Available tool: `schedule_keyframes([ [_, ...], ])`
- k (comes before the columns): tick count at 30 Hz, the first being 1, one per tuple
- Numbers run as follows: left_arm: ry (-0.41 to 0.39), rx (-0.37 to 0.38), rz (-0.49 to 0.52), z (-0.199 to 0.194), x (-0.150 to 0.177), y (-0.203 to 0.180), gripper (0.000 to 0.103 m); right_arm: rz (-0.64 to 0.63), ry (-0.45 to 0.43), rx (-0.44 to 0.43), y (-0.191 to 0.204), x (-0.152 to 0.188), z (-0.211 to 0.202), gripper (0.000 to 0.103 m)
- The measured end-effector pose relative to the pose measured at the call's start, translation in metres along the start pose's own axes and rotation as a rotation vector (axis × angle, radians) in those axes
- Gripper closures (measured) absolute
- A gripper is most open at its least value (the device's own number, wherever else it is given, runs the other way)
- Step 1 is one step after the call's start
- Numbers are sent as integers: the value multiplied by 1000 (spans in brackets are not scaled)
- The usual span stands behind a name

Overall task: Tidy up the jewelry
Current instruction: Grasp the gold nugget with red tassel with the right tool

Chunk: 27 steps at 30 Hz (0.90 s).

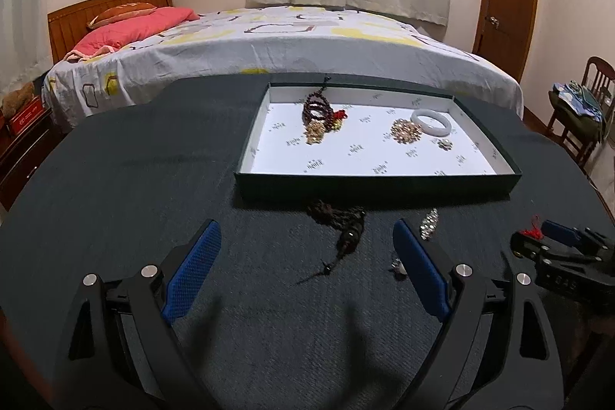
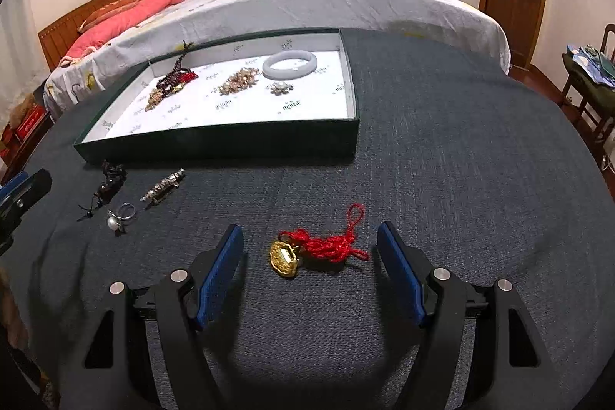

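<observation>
**A:** What is shown of the two tools, and how are they set?

**B:** The left gripper (image 1: pixel 307 244) is seen spread wide over the dark cloth-covered table (image 1: pixel 115 179), with nothing clasped; a dark beaded strand (image 1: pixel 342 225) lies on the cloth just ahead of and between its blue pads (image 1: pixel 192 271). The right gripper (image 2: pixel 309 248) is likewise held apart and empty. A gold pendant on a red cord (image 2: pixel 307 250) lies between its fingertips, touched by neither pad. Such a stance is judged to be a framing of each piece before a pinch is made.

**A:** Where is the jewelry to be found?

**B:** Part of it is already laid in the shallow tray (image 2: pixel 215 145), which is lined with printed white paper: a dark red bead bracelet (image 1: pixel 317 110) with a red tassel at the left, a gold cluster (image 1: pixel 405 131) in the middle, a pale bangle (image 2: pixel 290 64) toward the far right, and a small brooch (image 2: pixel 280 88) just before the bangle. The pieces are kept apart from one another, presumably so that tangling is avoided.

**A:** And what is left outside?

**B:** On the cloth just before the tray's near wall are seen the dark strand, a silver clip (image 2: pixel 163 185) and a pearl ring (image 2: pixel 121 216), with the pendant well apart to the right. Four pieces are thus judged to be unsorted; the free space in the tray's near half is the likely destination.
</observation>
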<state>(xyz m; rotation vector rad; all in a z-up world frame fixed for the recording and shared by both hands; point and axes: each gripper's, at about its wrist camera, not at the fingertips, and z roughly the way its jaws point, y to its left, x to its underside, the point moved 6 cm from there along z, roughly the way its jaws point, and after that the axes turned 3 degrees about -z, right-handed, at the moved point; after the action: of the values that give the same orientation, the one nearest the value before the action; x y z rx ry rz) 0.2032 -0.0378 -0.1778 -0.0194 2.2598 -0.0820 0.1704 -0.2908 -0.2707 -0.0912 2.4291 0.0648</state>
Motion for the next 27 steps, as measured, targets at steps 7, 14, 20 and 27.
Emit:
schedule_keyframes([
  [7, 5, 24, 29, -3, 3, -14, 14, -7, 14, -8, 1, 6, 2, 58],
  [14, 17, 43, 40, -2, 7, -23, 14, 0, 15, -30, -1, 7, 1, 86],
  [20, 27, 50, 50, -2, 10, -30, 14, 7, 15, -48, -1, 8, 0, 91],
  [27, 32, 57, 55, -2, 11, -33, 14, 27, 23, -97, 2, 9, -1, 91],
])
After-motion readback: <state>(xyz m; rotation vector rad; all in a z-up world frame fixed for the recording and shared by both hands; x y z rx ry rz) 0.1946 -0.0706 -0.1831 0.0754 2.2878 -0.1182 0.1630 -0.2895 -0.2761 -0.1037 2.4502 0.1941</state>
